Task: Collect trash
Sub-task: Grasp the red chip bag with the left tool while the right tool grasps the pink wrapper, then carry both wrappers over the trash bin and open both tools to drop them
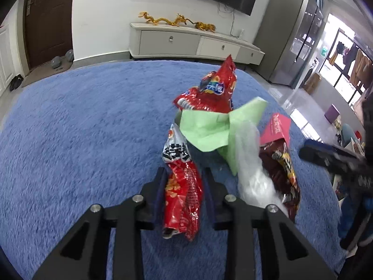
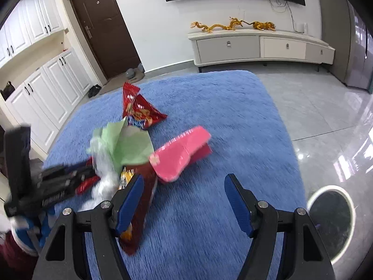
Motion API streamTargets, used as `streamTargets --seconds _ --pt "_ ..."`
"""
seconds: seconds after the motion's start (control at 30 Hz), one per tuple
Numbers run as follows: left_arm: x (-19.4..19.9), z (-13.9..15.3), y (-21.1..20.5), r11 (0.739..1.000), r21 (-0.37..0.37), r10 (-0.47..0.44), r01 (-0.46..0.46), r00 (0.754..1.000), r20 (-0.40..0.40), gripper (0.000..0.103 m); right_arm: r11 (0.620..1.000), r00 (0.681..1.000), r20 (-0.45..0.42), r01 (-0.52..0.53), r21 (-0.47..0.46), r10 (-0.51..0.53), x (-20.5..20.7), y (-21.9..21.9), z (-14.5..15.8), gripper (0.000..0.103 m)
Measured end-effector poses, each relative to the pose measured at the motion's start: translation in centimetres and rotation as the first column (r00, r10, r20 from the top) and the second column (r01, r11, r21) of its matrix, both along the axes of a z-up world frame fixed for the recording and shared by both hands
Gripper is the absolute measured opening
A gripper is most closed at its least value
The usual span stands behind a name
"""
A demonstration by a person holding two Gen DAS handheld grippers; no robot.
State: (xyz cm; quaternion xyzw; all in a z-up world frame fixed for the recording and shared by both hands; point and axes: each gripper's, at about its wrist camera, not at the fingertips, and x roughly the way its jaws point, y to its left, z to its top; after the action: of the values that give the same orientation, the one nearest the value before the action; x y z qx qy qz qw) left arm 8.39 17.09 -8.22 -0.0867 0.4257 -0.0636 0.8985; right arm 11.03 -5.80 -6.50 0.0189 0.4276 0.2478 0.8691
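The left gripper (image 1: 184,175) is closed on a red wrapper (image 1: 181,193), its fingers (image 1: 160,186) pressed against the crumpled foil from both sides; the wrapper is pinched low, probably so that it can be lifted clear of the pile. No earlier motion can be stated. The right gripper (image 2: 184,200) is held wide apart and grips nothing, though its left finger (image 2: 129,200) lies just beside, perhaps against, a dark brown wrapper (image 2: 142,210); contact cannot be told for certain. It seems to be lined up for the next pick.

The trash is heaped together on the blue rug (image 1: 70,140): beyond the red wrapper lie green paper (image 1: 205,128), a clear plastic bag (image 1: 251,175), a pink card (image 2: 181,154) and a second red bag (image 1: 214,88) farthest from it. A round bin (image 2: 331,221) stands off the rug's edge, near the right gripper, presumably where the trash is to be dropped.
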Motion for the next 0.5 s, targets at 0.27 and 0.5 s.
streamTargets --seconds 0.27,0.5 --pt "-4.0 0.1 2.5 0.995 -0.027 0.097 -0.098 0.995 -0.007 0.029 0.991 0.996 -0.084 0.044 0.126 -0.034 3.8 0.3 -1.0 0.07" --pt "-6.4 0.6 3.5 0.989 -0.006 0.147 -0.147 0.989 -0.003 0.029 0.981 0.994 -0.102 0.068 0.181 -0.05 3.5 -1.1 -1.3 0.041"
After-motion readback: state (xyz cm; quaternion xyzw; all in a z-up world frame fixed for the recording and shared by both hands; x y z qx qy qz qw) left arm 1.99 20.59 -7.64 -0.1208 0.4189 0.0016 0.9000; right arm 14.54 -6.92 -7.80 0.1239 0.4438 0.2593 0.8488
